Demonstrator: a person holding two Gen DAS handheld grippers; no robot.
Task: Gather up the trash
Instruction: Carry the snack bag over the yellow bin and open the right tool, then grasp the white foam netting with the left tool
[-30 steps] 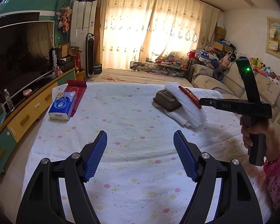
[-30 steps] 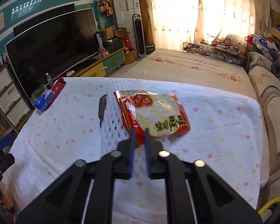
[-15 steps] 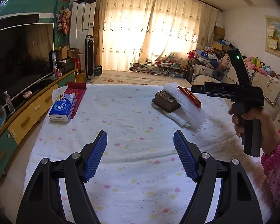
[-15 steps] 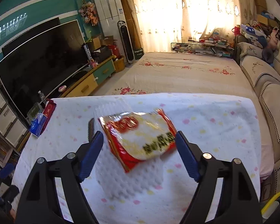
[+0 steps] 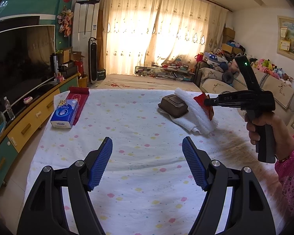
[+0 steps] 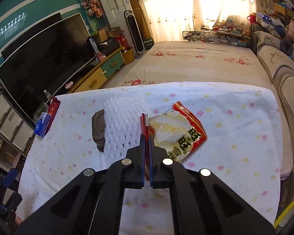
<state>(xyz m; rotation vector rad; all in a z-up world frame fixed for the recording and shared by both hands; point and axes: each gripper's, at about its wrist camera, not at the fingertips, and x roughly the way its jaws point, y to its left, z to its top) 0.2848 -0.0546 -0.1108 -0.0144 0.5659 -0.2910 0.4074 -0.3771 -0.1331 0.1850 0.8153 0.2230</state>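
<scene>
A person's hand [image 5: 261,126], in a pink patterned sleeve [image 5: 290,168], grips the handle of the right gripper [image 6: 146,137] and angles it down over a table covered by a white dotted cloth [image 5: 127,121]. Its jaws have just been closing and now pinch one edge of a red and white snack wrapper [image 6: 178,133]. The wrapper hangs crumpled to the right of the fingers, lifted clear of the cloth.

The left gripper [image 5: 147,163] is held low over the near part of the table, tilted downward, its blue-padded fingers [image 5: 101,161] spread wide with nothing between them.

Just left of the held wrapper lies a white foam net sheet [image 6: 121,125], draped over a brown plastic tray [image 5: 173,105]. A white cloth [image 5: 183,123] is bunched under the tray and foam. Well apart, at the far left edge of the table, sits a blue tissue pack [image 5: 64,113] beside a flat red box [image 5: 78,98]. A large dark television [image 6: 45,66] stands along the left wall, and a sofa [image 6: 284,90] runs along the right.
</scene>
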